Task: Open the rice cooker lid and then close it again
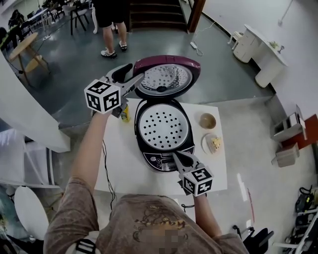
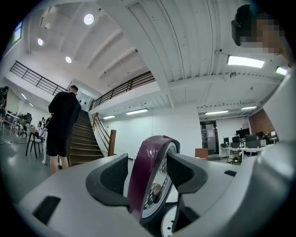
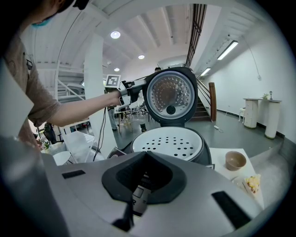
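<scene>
Currently: rice cooker (image 1: 160, 161) open, lid (image 1: 167, 79) upright at the rear hinge, one gripper at each end.
Surface: a white rectangular desk (image 1: 115, 166) on a grey polished floor (image 1: 79, 64), in an open hall with a staircase (image 1: 154, 12) and a person (image 1: 112, 20) standing near it. The cooker sits mid-desk; a brown bowl (image 1: 207, 120) and a plate (image 1: 206, 144) of food lie beside it. A small yellow item (image 1: 125, 115) is half hidden by the left gripper (image 1: 138, 81) and cannot be identified. That gripper's jaws stand apart, with the lid's edge between them. The right gripper (image 1: 178, 158) has its jaws together, tips at the cooker's front panel. The lid shell is glossy maroon, its inner face dimpled metal. A round white perforated tray (image 1: 163, 126) fills the pot opening.
</scene>
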`<action>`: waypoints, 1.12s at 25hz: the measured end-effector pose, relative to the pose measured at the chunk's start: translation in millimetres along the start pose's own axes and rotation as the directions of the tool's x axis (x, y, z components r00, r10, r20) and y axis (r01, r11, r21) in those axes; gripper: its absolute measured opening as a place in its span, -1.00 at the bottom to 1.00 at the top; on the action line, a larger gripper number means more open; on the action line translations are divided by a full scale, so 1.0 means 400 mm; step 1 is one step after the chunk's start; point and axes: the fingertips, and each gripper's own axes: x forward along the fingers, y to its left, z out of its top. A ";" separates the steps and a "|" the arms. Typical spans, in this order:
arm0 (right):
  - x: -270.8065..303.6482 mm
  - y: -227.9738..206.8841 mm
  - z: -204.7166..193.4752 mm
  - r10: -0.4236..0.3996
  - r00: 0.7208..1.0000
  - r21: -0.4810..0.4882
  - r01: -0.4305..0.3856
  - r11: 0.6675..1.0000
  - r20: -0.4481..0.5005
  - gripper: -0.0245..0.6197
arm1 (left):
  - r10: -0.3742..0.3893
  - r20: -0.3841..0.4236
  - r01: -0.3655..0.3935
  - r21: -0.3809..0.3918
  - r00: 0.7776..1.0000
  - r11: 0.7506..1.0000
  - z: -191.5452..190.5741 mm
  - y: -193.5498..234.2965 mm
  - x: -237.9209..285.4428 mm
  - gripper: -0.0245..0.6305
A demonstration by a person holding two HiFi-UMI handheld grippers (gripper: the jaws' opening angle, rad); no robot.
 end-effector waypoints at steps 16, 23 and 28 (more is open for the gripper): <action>0.003 -0.003 -0.003 -0.005 1.000 -0.002 0.005 1.000 0.002 -0.92 | -0.082 0.002 0.083 -0.021 0.997 0.996 -0.002 -0.028 0.011 -0.12; -0.001 0.000 -0.001 -0.009 1.000 -0.027 0.009 1.000 0.014 -0.92 | -0.137 0.012 0.137 -0.047 0.991 0.989 -0.003 -0.073 -0.024 -0.12; -0.001 0.000 -0.001 -0.012 0.999 -0.044 0.014 0.999 0.030 -0.92 | -0.181 0.021 0.182 -0.076 0.983 0.980 -0.016 -0.125 -0.065 -0.12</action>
